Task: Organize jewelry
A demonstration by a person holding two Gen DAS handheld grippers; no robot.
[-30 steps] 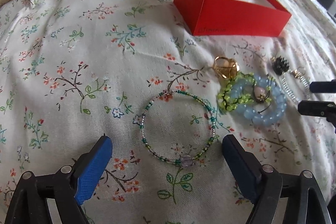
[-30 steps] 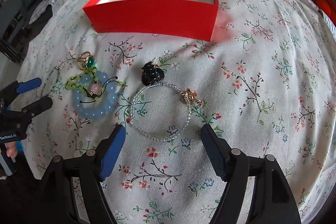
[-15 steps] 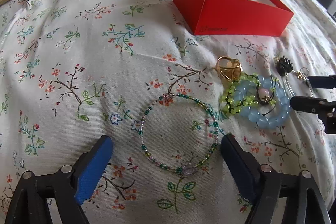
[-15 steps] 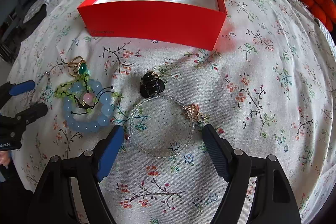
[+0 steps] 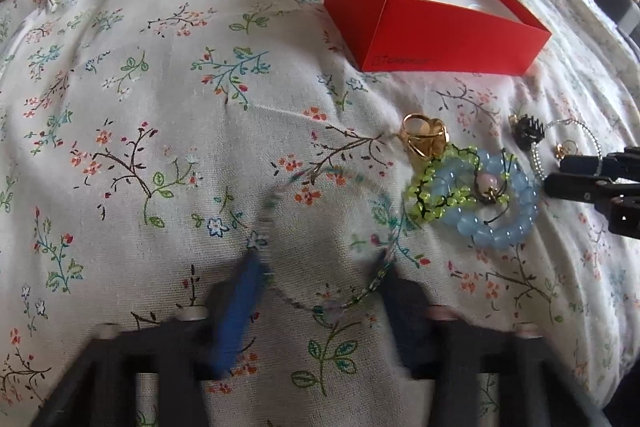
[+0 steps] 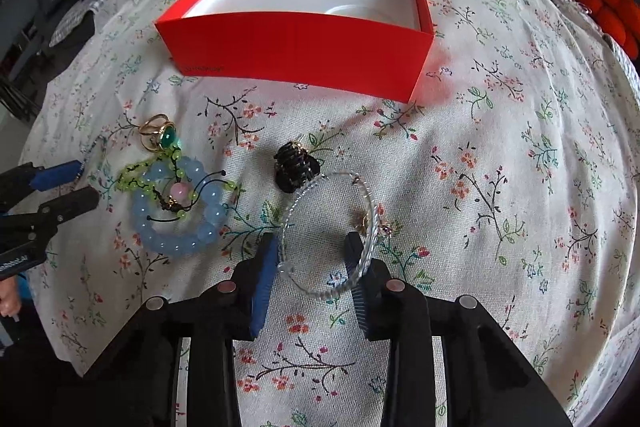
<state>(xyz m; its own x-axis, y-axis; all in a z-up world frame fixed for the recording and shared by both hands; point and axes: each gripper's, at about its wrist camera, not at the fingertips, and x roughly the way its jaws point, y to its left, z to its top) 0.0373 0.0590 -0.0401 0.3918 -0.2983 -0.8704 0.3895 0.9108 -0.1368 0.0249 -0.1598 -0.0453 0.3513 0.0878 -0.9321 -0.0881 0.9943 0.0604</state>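
I see my right gripper [image 6: 310, 269] with its fingers pressed against both sides of the clear beaded bracelet [image 6: 330, 231], which lies on the bed [image 6: 520, 167] in front of the red box [image 6: 296, 39]. My left gripper [image 5: 316, 311] is blurred, its fingers narrowed around the green beaded bracelet [image 5: 384, 263]; contact I cannot tell. The blue bracelet [image 6: 180, 211] lies between them.

Bare bedspread [image 6: 500, 155] right of red box [image 6: 296, 51], seemingly unobstructed.
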